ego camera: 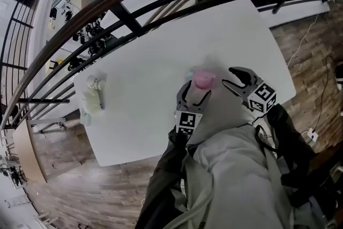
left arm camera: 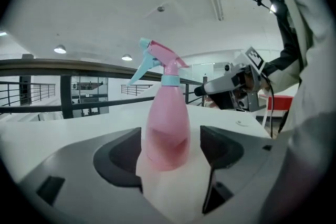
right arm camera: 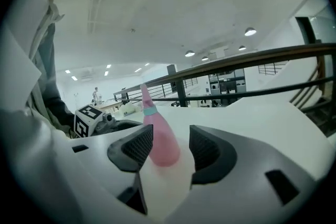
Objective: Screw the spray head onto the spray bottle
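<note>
A pink spray bottle [ego camera: 203, 80] stands upright on the white table [ego camera: 150, 78]. Its pink spray head [left arm camera: 164, 60] with a pale blue trigger and collar sits on the neck. My left gripper [ego camera: 197, 91] reaches in from the near side with its jaws on either side of the bottle's lower body [left arm camera: 167, 136]. A thin gap shows at each pad, so it is open. My right gripper [ego camera: 228, 76] hovers just right of the bottle, open and empty. In the right gripper view the bottle [right arm camera: 160, 139] stands beyond the jaws.
A pale, whitish spray bottle [ego camera: 95, 96] lies near the table's left edge. A dark curved railing [ego camera: 134, 24] runs close behind the table. The table's near edge [ego camera: 134, 155] drops to a wooden floor. The person's sleeves fill the bottom of the head view.
</note>
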Demonstrator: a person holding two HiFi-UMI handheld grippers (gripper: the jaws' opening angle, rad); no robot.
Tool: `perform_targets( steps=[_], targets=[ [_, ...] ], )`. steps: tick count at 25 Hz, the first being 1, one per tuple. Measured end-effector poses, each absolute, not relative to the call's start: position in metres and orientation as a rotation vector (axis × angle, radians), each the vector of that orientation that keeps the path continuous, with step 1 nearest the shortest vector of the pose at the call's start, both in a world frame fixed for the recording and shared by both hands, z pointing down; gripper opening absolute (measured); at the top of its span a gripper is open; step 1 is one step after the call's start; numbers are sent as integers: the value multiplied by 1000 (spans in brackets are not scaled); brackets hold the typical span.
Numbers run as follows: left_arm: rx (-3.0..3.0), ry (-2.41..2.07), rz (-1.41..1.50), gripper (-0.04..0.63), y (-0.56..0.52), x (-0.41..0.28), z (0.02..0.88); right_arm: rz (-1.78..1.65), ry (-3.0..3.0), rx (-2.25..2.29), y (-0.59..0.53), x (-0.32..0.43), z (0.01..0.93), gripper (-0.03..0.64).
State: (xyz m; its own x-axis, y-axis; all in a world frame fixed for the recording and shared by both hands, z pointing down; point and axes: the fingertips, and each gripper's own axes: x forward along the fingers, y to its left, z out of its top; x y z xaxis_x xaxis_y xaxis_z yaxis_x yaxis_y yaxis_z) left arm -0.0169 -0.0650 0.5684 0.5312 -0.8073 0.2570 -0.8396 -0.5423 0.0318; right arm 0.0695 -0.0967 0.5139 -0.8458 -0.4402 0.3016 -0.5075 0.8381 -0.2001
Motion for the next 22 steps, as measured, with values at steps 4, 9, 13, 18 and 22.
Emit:
perform_targets(
  steps=[4,9,13,18,22],
  targets=[
    [2544,-1573,366,178,-38,-42,563,513,-2742,813,-81,78,531,103],
    [2398,-1642,322,5,-18,-54,566,503,-2737,771,-58,62,542,-3],
    [2357,-1648,281,5,-16,-52,569,437,-2722,682,-39,42,553,-5],
    [2350,-1635,275,5,-14,-50,570,400,-2698,688,-30,34,561,-5],
    [2366,-1612,302,5,-16,-46,570,380,-2682,685,-32,33,565,-5]
  ],
)
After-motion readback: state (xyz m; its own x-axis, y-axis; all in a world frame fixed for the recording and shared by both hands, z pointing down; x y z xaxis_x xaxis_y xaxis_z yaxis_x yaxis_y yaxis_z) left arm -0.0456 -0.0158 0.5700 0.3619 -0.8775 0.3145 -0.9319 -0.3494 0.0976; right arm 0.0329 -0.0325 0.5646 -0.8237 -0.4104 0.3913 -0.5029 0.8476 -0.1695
